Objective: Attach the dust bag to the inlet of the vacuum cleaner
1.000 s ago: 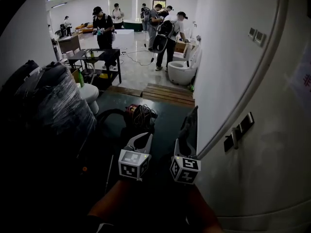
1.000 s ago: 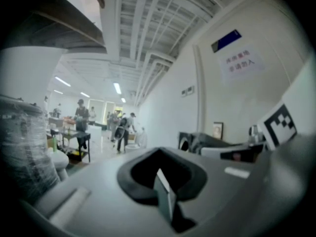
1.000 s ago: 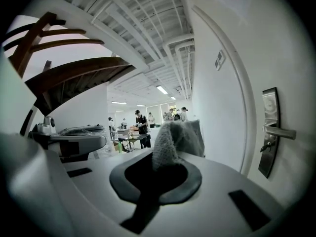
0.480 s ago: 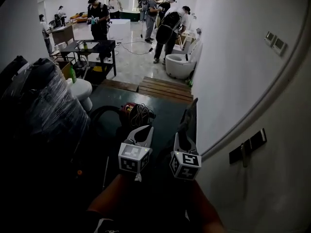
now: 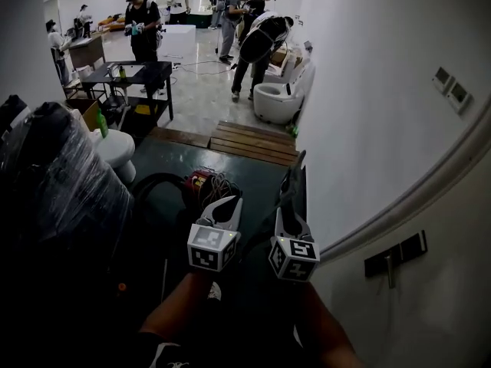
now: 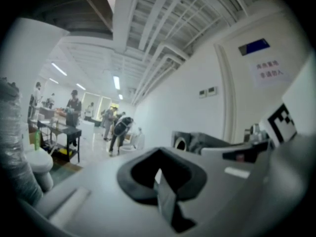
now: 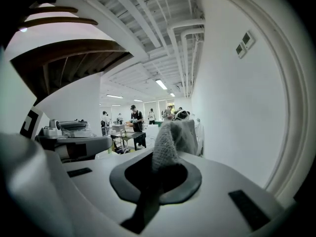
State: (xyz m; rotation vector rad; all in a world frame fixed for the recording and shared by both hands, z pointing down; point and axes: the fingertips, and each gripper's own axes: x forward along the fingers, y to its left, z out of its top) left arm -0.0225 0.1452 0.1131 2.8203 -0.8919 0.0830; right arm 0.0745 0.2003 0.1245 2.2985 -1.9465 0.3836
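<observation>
Right claw (image 5: pixel 287 213) clenched on the grey knitted dust bag (image 7: pixel 170 142), cloth standing up from between the jaws. Left claw (image 5: pixel 224 205) just beside it, clamped to, nothing in it. Both held out over dark green floor (image 5: pixel 257 176). Ahead and below, the red vacuum cleaner (image 5: pixel 198 182), coiled cable (image 5: pixel 224 184) against it, black hose (image 5: pixel 153 181) arcing at its left, well apart from the bag. White wall (image 5: pixel 360 90) at right.

Left tongs (image 6: pixel 159 177) fully together.
</observation>
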